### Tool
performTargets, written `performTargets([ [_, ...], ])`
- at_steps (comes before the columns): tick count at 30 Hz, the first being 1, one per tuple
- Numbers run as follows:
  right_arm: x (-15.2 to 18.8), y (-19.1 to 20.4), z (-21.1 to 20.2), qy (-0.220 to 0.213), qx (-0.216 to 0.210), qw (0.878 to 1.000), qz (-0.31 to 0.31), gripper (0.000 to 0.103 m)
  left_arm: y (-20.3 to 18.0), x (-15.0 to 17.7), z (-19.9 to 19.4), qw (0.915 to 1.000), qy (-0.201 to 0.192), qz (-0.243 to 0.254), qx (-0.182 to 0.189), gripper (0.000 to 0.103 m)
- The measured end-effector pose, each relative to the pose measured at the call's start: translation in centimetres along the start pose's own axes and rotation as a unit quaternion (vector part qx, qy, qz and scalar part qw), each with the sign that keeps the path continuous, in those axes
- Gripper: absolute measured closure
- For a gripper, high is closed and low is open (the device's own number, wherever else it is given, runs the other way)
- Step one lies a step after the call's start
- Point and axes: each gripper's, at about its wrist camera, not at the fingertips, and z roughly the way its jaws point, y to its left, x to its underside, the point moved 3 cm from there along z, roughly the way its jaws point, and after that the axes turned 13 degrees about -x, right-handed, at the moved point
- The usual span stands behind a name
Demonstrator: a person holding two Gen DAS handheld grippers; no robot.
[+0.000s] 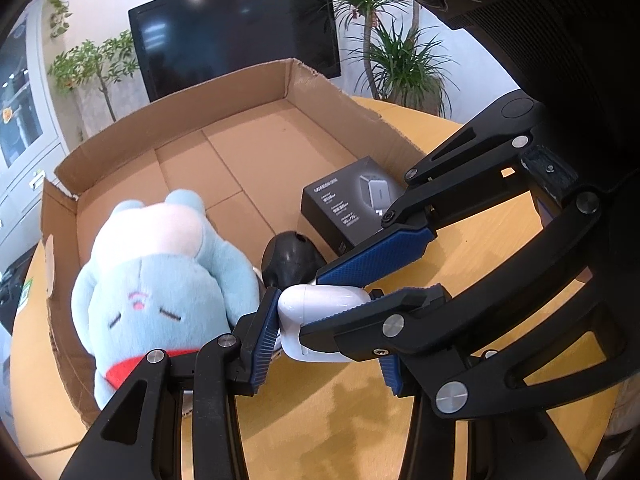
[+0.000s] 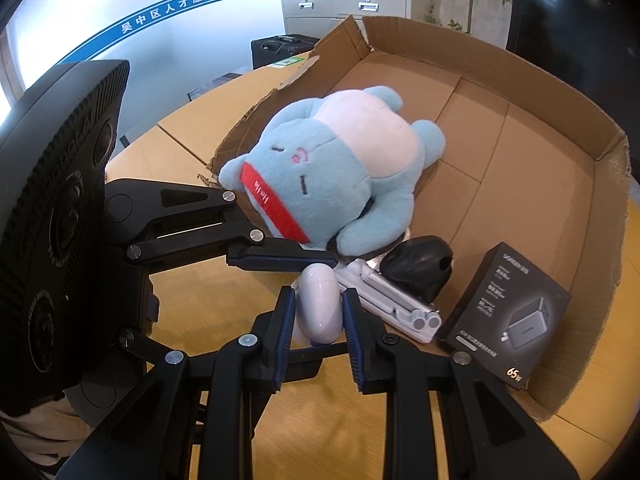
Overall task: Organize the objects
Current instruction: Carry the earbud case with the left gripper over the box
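Plush toy [image 2: 336,160] in cardboard box [image 2: 520,128], charger box [image 2: 508,316] right

Pale blue plush toy [image 2: 332,168] with white belly and red band (pink mouth stitching), white earbud case [image 2: 319,304], black charger box [image 2: 508,316], brown cardboard tray [image 2: 520,120], yellow wood-grain tabletop [image 1: 320,420].

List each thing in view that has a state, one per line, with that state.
white earbud case: lid shut, clamped by both grippers
left gripper: shut on the case
right gripper: shut on the case
cardboard box: open-topped, near wall torn
blue plush toy: lying on its back in the box
monitor: off
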Motion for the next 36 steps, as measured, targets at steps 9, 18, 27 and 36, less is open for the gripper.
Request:
performTargets([
  [9, -0.4, -0.9, -1.3, -0.01, 0.014, 1.0, 0.006, 0.081, -0.6, -1.8, -0.1, 0.9998, -0.013, 0.016, 0.007, 0.06],
  [18, -0.6, -2.0, -3.1, -0.018, 0.032, 0.999, 0.012, 0.081, -0.8, -3.5, 0.1, 0.9992, -0.027, 0.025, 0.014, 0.06],
  [27, -1.4, -2.6, -3.5, -0.024, 0.04, 0.999, 0.013, 0.081, -0.5, -4.8, 0.4, 0.9988, -0.034, 0.031, 0.017, 0.06],
  [36, -2.0, -3.2, -4.0, -0.028, 0.045, 0.998, 0.017, 0.081, -0.5, -5.9, 0.8, 0.9984, -0.039, 0.037, 0.02, 0.06],
])
